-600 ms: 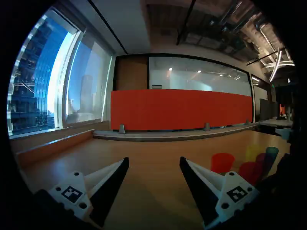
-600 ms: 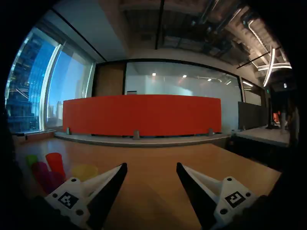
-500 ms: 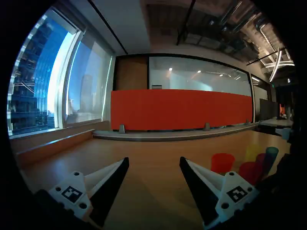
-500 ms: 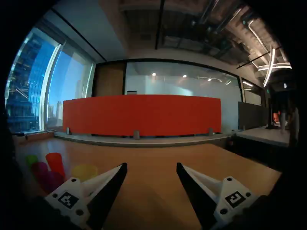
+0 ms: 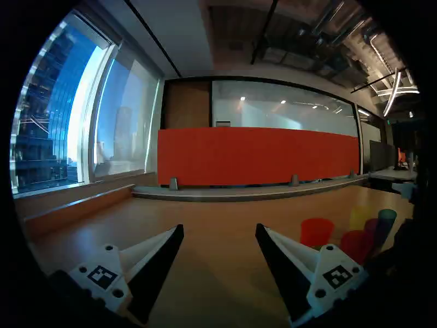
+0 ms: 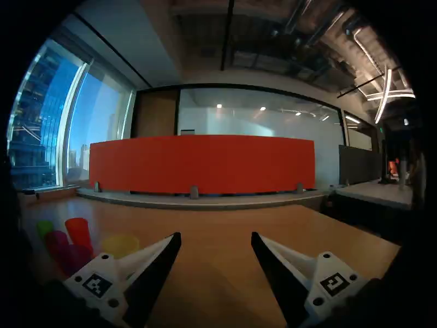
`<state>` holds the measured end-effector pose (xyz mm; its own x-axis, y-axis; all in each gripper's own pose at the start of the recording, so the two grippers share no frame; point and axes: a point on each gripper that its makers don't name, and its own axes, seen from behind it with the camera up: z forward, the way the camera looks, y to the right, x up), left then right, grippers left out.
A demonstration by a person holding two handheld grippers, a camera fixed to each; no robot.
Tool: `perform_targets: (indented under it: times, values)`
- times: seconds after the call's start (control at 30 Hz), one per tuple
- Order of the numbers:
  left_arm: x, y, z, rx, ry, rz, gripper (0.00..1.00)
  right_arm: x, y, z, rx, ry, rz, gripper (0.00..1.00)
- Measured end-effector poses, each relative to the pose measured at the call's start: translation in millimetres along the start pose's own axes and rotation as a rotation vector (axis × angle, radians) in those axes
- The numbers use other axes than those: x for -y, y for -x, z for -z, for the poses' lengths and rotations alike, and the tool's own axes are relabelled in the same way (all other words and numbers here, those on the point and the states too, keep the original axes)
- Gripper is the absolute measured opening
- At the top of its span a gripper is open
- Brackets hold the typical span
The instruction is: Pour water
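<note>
Several coloured plastic cups stand on a wooden table [image 5: 218, 229]. In the left gripper view they sit low on the right: a red cup [image 5: 316, 232], a darker red cup [image 5: 356, 246], a yellow cup [image 5: 359, 216] and a teal cup [image 5: 387, 220]. In the right gripper view the cups stand low on the left: a red cup [image 6: 79, 233], a yellow cup [image 6: 119, 245], a magenta cup [image 6: 57, 243] and a green cup [image 6: 45, 227]. My left gripper [image 5: 218, 232] is open and holds nothing. My right gripper [image 6: 216, 240] is open too, with bare table between its fingers.
An orange partition [image 5: 257, 156] runs along the table's far edge, with a grey ledge [image 5: 240, 192] at its foot. Tall windows [image 5: 60, 131] line the left side. Another desk [image 6: 377, 194] stands off to the right.
</note>
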<state>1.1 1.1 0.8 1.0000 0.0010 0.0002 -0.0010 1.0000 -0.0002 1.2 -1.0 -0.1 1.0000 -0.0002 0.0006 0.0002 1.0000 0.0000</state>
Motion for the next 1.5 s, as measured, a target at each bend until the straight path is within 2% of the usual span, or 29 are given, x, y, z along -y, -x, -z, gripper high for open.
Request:
perform_targets:
  times: [0.3,0.67,0.87,1.07,1.37,1.5]
  values:
    - [0.6,0,-0.6,0.0,-0.002,0.0,0.98,0,0,-0.7,0.0,-0.004,0.0,0.99]
    - [7.8,-5,-0.8,0.007,-0.019,0.004,0.98,-1,-4,-3.7,0.025,-0.017,0.001,0.99]
    - [11.4,-36,-2.8,-0.014,-0.012,0.025,0.98,1,-33,-1.8,0.02,-0.039,0.005,0.99]
    - [10.4,-71,-7.5,-0.006,0.019,0.05,0.98,6,-62,-1.3,0.055,-0.078,-0.006,0.99]
    - [-4.3,-126,-11.3,0.005,0.119,0.034,0.98,9,-122,-1.0,0.056,-0.124,0.005,0.99]
    - [-8.5,-151,-11.4,0.001,0.154,0.033,0.98,8,-146,-0.3,0.056,-0.135,-0.013,0.99]
